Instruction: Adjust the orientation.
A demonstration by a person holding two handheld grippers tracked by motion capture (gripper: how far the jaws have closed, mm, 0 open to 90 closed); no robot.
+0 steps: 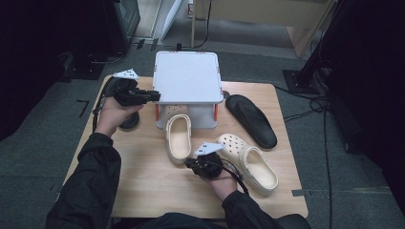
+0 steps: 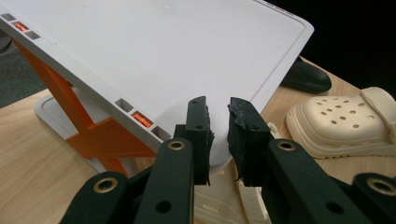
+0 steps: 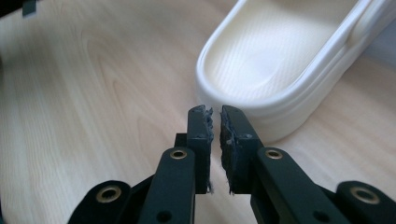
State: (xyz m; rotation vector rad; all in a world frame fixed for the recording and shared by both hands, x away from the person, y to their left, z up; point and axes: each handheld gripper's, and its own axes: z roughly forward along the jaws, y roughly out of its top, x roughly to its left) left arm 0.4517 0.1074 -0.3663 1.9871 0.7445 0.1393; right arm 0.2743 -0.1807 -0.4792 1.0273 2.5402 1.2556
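Holding the white lid (image 1: 187, 76) of the storage box (image 1: 186, 119) tilted up, the left hand-held gripper (image 1: 155, 96) is clamped on the lid's edge at about 9 o'clock of the box; in the left gripper view its jaws pinch the lid's rim (image 2: 219, 161). One cream clog (image 1: 178, 136) lies with its toe pushed into the box's open front, at 12 o'clock from the right hand-held gripper (image 1: 188, 163), whose jaws stand clenched with nothing between them, just off that clog's heel (image 3: 261, 70). The second cream clog (image 1: 248, 162) lies on the desk (image 1: 143, 181) at 3 o'clock of the right hand-held gripper, and a black insole-shaped shoe (image 1: 250, 119) at 2 o'clock. Judged from this, stowing is partly done: the first clog needs pushing fully in, the second is untouched.
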